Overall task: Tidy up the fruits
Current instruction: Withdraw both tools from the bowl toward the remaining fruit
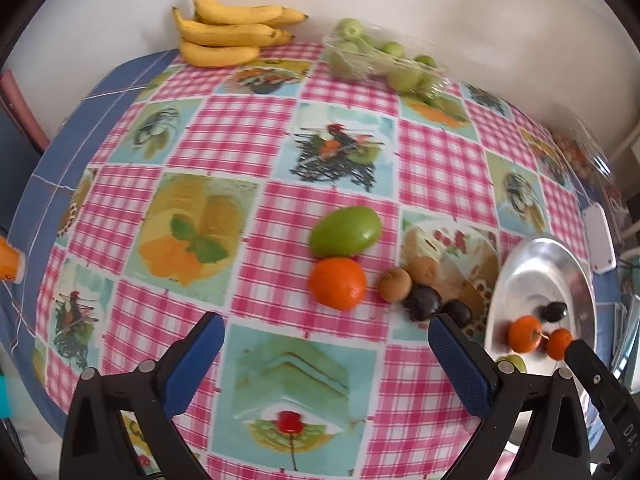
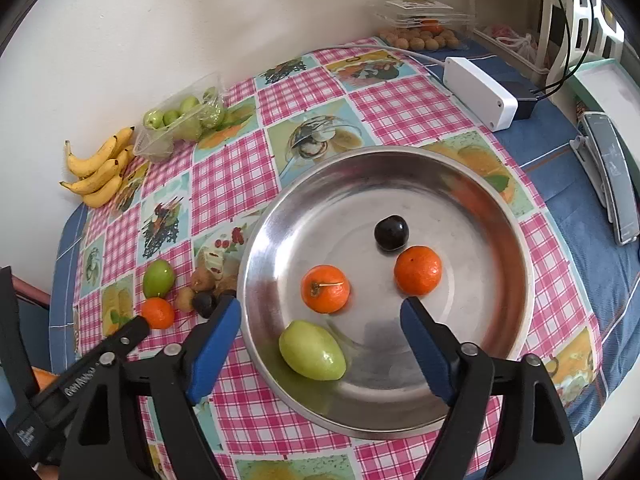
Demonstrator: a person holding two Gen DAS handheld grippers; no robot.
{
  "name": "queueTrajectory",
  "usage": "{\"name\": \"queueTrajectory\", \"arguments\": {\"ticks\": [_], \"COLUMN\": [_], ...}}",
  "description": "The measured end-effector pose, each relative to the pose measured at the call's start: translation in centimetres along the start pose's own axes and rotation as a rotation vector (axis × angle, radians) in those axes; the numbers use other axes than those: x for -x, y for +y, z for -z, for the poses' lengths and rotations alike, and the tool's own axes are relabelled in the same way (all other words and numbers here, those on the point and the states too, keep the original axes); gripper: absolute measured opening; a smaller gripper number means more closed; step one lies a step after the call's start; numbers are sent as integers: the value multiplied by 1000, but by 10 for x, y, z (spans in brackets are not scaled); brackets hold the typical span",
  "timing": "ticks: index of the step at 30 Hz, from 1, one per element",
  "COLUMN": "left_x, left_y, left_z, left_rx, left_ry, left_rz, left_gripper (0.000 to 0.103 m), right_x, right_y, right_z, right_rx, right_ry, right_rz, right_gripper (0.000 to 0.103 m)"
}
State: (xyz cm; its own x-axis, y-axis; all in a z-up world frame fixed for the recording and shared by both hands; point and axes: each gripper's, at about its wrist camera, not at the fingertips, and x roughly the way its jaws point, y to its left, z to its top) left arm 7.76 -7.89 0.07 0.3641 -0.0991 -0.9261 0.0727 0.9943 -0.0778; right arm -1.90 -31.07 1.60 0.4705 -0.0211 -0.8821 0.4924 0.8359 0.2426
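Fruit sits in two groups, and the split shows how the sorting stands. In the steel dish (image 2: 520,264) lie four pieces: a green fruit (image 2: 312,356) near the front rim, two oranges (image 2: 325,289) apart from each other in the middle, and a dark plum (image 2: 391,232) behind them. They lie loose and mostly untouching, as things do when let go one by one onto a shallow curved floor.

On the bench (image 1: 224,136), just left of the dish, the rest waits in a tight cluster: a green fruit (image 1: 346,231) touching an orange (image 1: 337,283), then two brown kiwi-like fruits (image 1: 395,284) and two dark plums (image 1: 422,303) running toward the rim. Their closeness to the dish keeps each carry short.

The right hand-held gripper (image 2: 320,316) hangs over the near part of the dish, jaws spread, nothing between them; the green fruit lies just below and beside its left finger, so I judge it a fresh release. The left hand-held gripper (image 1: 326,330) points down at the cloth before the cluster, jaws as wide as they go and empty, the orange lying just beyond the gap. That width suits the orange or the green fruit, probably the next pick.

Bananas (image 1: 232,28) and a clear tub of small green fruit (image 1: 376,56) rest against the wall, well apart from the work.
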Motion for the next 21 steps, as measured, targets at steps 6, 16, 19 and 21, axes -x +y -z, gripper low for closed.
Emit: {"name": "queueTrajectory", "arguments": {"ticks": [6, 16, 19, 21], "left_x": [-1, -6, -7, -7], "left_y": [17, 42, 48, 52], "left_z": [-5, -9, -10, -11], "left_rx": [47, 124, 141, 150], "left_ry": [5, 25, 30, 31], "left_rz": [5, 18, 20, 22], "left_gripper": [103, 103, 103, 103], "right_x": [-4, -15, -19, -22], "right_y": [2, 11, 19, 25], "right_z": [1, 2, 3, 3], "right_rx": [3, -2, -3, -2], "right_ry": [-1, 24, 34, 38], "right_rz": [-3, -10, -31, -49], "right_gripper": [99, 102, 102, 102]}}
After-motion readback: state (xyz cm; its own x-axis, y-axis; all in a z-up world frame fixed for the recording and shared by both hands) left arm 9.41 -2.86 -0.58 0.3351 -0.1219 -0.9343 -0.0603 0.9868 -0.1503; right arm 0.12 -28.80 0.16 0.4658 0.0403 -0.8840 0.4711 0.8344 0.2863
